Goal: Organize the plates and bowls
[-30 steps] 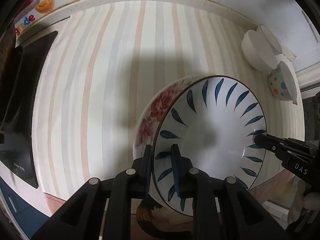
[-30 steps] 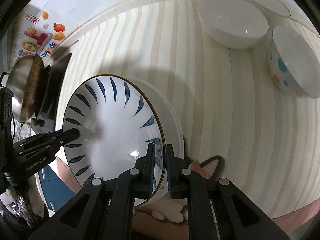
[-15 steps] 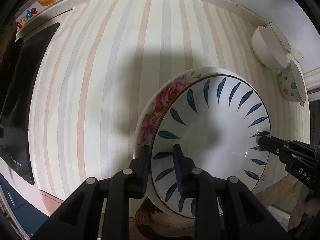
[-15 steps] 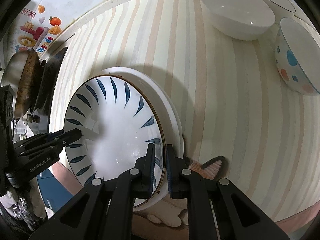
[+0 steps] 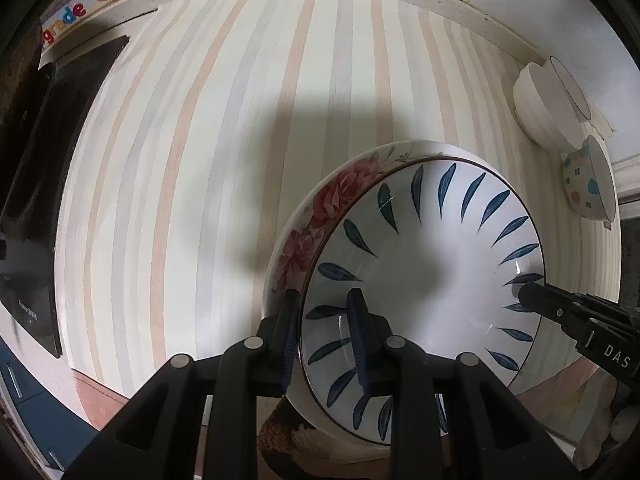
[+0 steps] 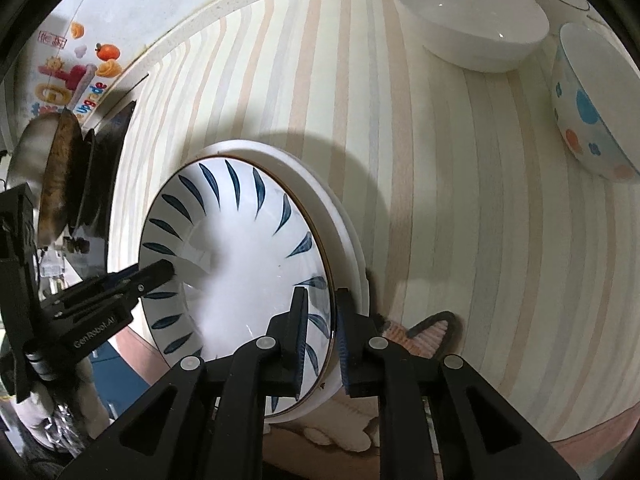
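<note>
Blue-leaf plate [image 5: 424, 264] sits nested on top of the rose-patterned plate [image 5: 320, 216], and I have it by two opposite edges. My left gripper [image 5: 324, 332] straddles the near rim, one finger under or outside the edge and the other on the inner face, jaws clenched on the plate as far as I can judge. My right gripper [image 6: 322, 328] does the same on the far side, its two fingers closed across the rim. In each wrist view the other gripper's tip shows at the opposite rim, so the plate spans between my hands, roughly level with the bench [image 5: 224, 128].

Whether the blue-leaf plate already rests fully on the lower one or hangs just above it, I cannot tell; the rims look very close all round.

I judge the next move turns on that gap: the lower plate lies directly beneath, slightly offset toward the left hand's far side, where its rose border shows.

Farther off, well apart from the stack, a white bowl [image 6: 468, 20] and a dotted bowl [image 6: 592, 112] stand by the back edge, with a second white bowl [image 5: 568, 84] behind. A dark cooktop [image 5: 52, 152] lies to the left. Nothing stands between my grippers and the stack.
</note>
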